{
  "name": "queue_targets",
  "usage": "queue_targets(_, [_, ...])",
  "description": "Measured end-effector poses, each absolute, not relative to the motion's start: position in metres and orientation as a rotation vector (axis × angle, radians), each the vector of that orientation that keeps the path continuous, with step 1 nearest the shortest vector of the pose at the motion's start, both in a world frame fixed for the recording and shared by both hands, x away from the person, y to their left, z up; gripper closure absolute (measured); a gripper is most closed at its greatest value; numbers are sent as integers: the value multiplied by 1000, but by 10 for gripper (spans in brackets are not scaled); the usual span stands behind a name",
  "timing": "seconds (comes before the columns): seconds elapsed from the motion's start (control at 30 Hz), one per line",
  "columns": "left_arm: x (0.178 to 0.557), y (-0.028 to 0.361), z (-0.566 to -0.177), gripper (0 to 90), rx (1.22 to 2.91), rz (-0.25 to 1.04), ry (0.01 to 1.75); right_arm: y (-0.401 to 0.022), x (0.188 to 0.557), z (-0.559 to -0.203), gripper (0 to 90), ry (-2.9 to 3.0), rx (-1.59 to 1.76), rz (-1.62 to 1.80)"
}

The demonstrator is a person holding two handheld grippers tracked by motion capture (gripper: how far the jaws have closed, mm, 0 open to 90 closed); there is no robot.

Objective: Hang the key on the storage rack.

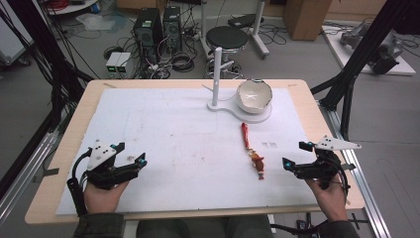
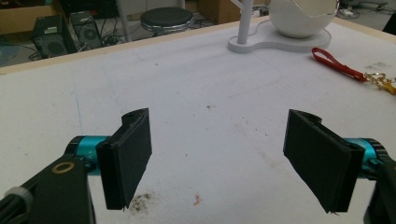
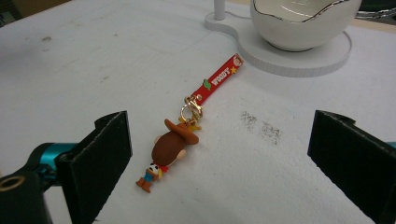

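- High view: the keychain (image 1: 252, 151) lies flat on the white mat (image 1: 163, 148), just beside the right gripper (image 1: 293, 154); the left gripper (image 1: 131, 154) rests well apart.
- Left gripper view: jaws spread, nothing between; red strap probably the keychain's.
- Right gripper view: jaws wide, cowboy figure (image 3: 169, 150) lies between them, untouched, near the bowl (image 3: 299, 21).

Readable in yellow capitals on the red strap (image 3: 218, 78) of the keyring: "WOODY", with a small yellow star beside the word and a green cactus shape nearer the clasp. No other lettering legible anywhere.
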State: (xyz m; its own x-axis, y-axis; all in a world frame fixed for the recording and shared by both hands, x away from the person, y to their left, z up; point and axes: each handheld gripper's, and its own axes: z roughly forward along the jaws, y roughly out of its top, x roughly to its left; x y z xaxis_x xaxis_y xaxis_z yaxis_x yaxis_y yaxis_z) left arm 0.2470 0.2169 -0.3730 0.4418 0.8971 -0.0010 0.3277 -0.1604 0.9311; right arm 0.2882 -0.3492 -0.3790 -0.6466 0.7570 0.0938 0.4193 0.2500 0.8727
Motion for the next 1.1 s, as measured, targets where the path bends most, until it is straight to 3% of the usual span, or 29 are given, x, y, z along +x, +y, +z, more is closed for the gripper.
queue_targets(0.97, [246,216,-373,241,1699,735,1073,-335,317,-367,55,2249,1079,1377])
queue_targets(1.1, [246,217,-372,241,1702,738,1071,-331,322,-363,118,2262,1085,1365])
